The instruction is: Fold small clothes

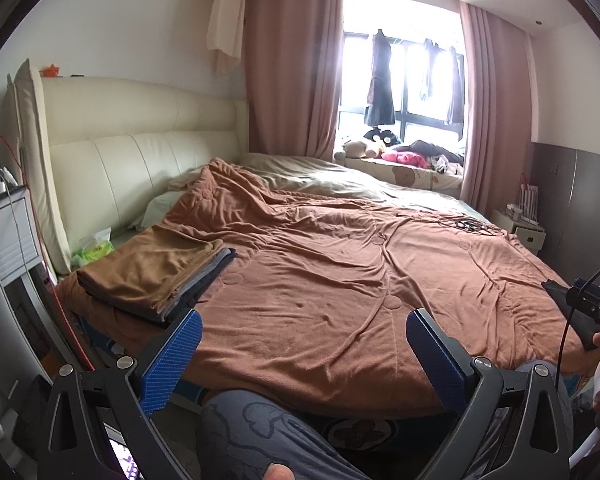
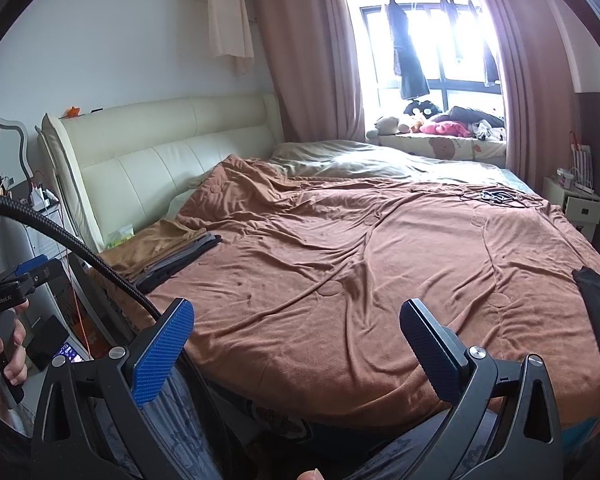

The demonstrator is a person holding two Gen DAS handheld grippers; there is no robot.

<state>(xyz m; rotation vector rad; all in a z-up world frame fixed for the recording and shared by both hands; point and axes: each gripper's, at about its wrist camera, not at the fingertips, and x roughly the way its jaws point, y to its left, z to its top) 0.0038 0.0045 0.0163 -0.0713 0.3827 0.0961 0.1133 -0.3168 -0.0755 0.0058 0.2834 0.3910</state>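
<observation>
Right tongs point(image 2: 296, 330) gape empty over the brown blanket point(image 2: 340, 264), folded stack point(image 2: 164, 252) far left.

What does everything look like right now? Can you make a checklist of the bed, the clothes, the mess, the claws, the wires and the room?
Surface: bed with a rumpled brown blanket, middle bare.
Job's things: folded stack of clothes, tan on top, grey beneath, at the left edge; a dark garment lies unfolded at the right edge.
Clutter: green tissue pack by the headboard; small dark things on the far side, too small to tell.
Claws: left claw open, empty; right claw open, empty.
Cables: black braided cable crossing the right view.
Surroundings: cream headboard, pink curtains, plush toys on the window seat.
</observation>
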